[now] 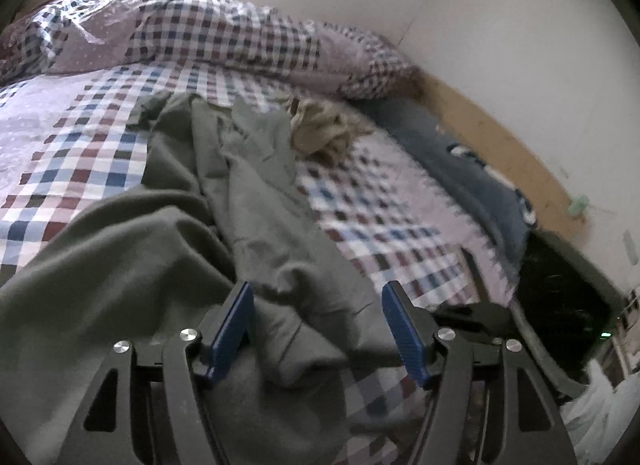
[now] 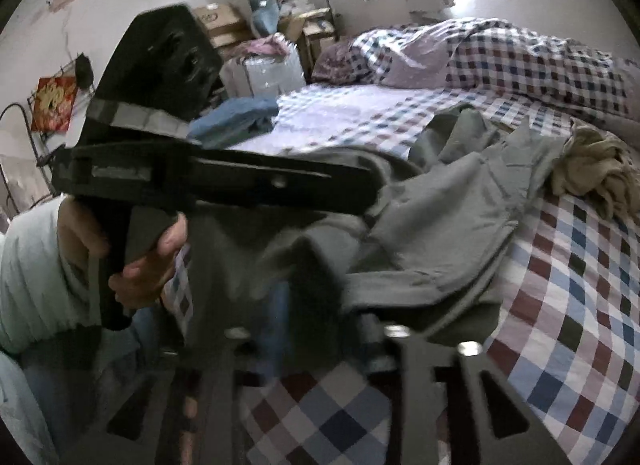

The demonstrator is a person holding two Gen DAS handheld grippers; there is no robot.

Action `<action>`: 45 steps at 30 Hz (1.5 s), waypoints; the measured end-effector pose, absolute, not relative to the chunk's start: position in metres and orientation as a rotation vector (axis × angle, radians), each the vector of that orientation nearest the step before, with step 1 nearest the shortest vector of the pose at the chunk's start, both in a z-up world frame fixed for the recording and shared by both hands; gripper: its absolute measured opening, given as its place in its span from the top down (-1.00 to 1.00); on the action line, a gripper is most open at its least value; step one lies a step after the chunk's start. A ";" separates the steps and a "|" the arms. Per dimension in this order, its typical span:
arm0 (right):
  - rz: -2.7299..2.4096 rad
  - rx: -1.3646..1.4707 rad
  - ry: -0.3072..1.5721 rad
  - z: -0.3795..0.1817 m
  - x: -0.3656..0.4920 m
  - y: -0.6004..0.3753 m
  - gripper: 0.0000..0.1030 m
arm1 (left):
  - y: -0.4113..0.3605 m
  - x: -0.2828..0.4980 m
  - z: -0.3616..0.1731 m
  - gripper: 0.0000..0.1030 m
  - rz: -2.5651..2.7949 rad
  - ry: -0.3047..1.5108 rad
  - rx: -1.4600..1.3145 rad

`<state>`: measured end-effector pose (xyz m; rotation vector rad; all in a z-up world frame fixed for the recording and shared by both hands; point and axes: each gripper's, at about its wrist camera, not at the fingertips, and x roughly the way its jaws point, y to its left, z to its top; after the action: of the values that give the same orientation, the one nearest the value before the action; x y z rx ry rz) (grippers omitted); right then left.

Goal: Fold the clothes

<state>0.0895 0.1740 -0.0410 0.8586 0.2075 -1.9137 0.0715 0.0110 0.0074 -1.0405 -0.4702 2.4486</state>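
A grey-green garment (image 1: pixel 192 233) lies crumpled along the checked bed sheet (image 1: pixel 80 153). My left gripper (image 1: pixel 316 291) hovers over its near end, its blue pads (image 1: pixel 236 325) wide apart with loose cloth lying between them. In the right wrist view the same garment (image 2: pixel 440 217) spreads across the bed, and its near edge is pulled up in a blurred tent over my right gripper (image 2: pixel 312 297). The fingers stand close together, tips hidden under the cloth. A hand (image 2: pixel 140 261) holds the black left gripper (image 2: pixel 224 181) just above the garment.
A tan crumpled garment (image 1: pixel 324 133) lies beyond the grey one. Blue clothes (image 1: pixel 460 161) rest by the wooden bed frame (image 1: pixel 500 145); a folded blue piece (image 2: pixel 236 117) sits at the bed's far side. A bundled checked duvet (image 1: pixel 200 29) fills the head end. Boxes (image 2: pixel 224 25) stand behind.
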 end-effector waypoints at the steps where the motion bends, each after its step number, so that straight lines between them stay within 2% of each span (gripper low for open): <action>1: -1.907 0.856 0.216 -0.041 0.091 0.175 -0.06 | 0.013 0.071 0.006 -0.38 2.451 -0.465 -1.049; 7: -1.901 0.849 0.182 -0.037 0.089 0.200 -0.07 | 0.022 0.066 -0.002 -0.36 2.463 -0.437 -1.097; 8: -1.905 0.848 0.163 -0.035 0.088 0.206 -0.07 | 0.023 0.065 -0.003 -0.27 2.465 -0.435 -1.104; 10: -1.916 0.840 0.127 -0.031 0.087 0.217 -0.07 | 0.023 0.062 -0.006 0.00 2.476 -0.433 -1.126; 12: -1.918 0.828 0.096 -0.028 0.086 0.224 -0.07 | 0.022 0.060 -0.008 0.42 2.493 -0.426 -1.146; 13: -1.916 0.823 0.088 -0.026 0.088 0.226 -0.07 | 0.021 0.060 -0.009 0.54 2.508 -0.421 -1.147; 14: -1.912 0.818 0.085 -0.025 0.089 0.227 -0.07 | 0.021 0.060 -0.009 0.82 2.523 -0.415 -1.148; 19: -1.955 0.846 0.090 -0.026 0.086 0.226 -0.07 | 0.014 0.062 -0.011 0.84 2.533 -0.421 -1.133; 22: -2.025 0.880 0.030 -0.026 0.070 0.231 -0.07 | 0.014 0.064 -0.010 0.86 2.538 -0.406 -1.125; 32: -2.085 0.913 -0.406 -0.026 0.014 0.262 -0.08 | -0.006 0.075 -0.011 0.88 2.562 -0.451 -1.105; 35: -2.064 0.922 -0.476 -0.029 0.003 0.261 -0.08 | -0.013 0.077 -0.014 0.88 2.568 -0.465 -1.112; 45: -2.090 1.010 -0.492 -0.052 -0.041 0.237 -0.03 | -0.024 0.084 -0.015 0.88 2.575 -0.472 -1.108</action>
<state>-0.0406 0.2366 -0.0517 1.0100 -0.4924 -2.0900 0.0837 -0.0241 -0.0147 -1.1079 -0.4724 2.5753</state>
